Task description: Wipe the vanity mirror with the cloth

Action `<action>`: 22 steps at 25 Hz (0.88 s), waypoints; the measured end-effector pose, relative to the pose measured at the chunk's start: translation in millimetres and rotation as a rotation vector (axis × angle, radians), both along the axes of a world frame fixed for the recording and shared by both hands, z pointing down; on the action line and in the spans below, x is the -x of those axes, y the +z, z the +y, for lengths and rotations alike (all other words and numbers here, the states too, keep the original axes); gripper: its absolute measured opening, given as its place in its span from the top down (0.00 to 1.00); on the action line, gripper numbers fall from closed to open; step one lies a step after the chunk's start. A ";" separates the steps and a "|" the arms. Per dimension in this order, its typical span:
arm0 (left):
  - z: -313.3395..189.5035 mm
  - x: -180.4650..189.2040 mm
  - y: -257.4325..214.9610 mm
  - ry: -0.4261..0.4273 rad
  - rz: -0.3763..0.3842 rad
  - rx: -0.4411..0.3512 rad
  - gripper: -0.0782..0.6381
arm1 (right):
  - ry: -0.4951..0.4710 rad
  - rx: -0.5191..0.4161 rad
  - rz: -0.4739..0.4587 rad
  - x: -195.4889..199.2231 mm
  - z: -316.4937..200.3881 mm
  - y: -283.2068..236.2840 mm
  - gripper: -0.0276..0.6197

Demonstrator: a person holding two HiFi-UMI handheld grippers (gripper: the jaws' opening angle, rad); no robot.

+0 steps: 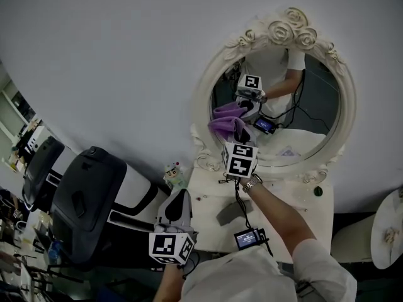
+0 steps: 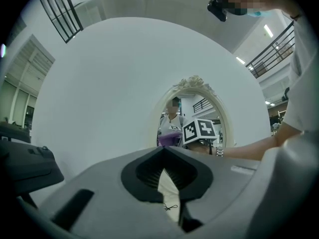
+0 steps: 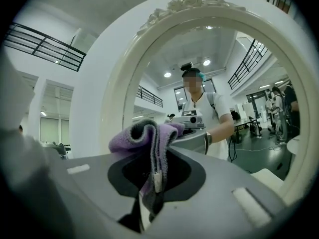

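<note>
The oval vanity mirror (image 1: 296, 102) in its ornate white frame hangs over a white vanity table (image 1: 211, 209). My right gripper (image 1: 238, 133) is raised to the glass's lower left and shut on a bunched purple cloth (image 1: 221, 124), which lies against or very near the glass. In the right gripper view the cloth (image 3: 144, 136) bulges out between the jaws, with the mirror frame (image 3: 117, 88) close ahead. My left gripper (image 1: 180, 199) hangs low in front of the table, away from the mirror (image 2: 192, 108). Its jaws meet at the tips with nothing between them.
A black office chair (image 1: 82, 197) stands left of the table. On the tabletop are a small figurine (image 1: 173, 170), a dark green knob (image 1: 318, 192) and a cabled device with a lit screen (image 1: 248, 238). A round white table (image 1: 387, 228) shows at the right edge.
</note>
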State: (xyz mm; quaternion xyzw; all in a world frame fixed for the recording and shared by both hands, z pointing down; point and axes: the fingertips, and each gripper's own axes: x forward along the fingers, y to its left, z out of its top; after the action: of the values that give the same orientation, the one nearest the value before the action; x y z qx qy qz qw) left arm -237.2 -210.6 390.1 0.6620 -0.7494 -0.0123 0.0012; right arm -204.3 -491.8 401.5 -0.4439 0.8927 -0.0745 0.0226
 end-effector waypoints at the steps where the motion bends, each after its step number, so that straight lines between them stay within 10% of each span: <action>1: -2.7 -2.5 0.1 0.011 0.000 0.000 0.89 | 0.005 0.007 -0.003 -5.9 -2.4 1.3 0.87; 22: -85.4 -129.8 4.4 0.447 0.009 0.006 0.89 | 0.380 -0.010 0.122 -247.9 -58.5 27.4 0.86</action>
State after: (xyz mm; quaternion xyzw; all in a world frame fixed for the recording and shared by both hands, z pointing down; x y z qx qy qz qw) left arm -107.3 -296.0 394.5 0.8115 -0.5841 -0.0125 0.0090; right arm 43.6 -550.3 429.0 -0.6081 0.7929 -0.0372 -0.0157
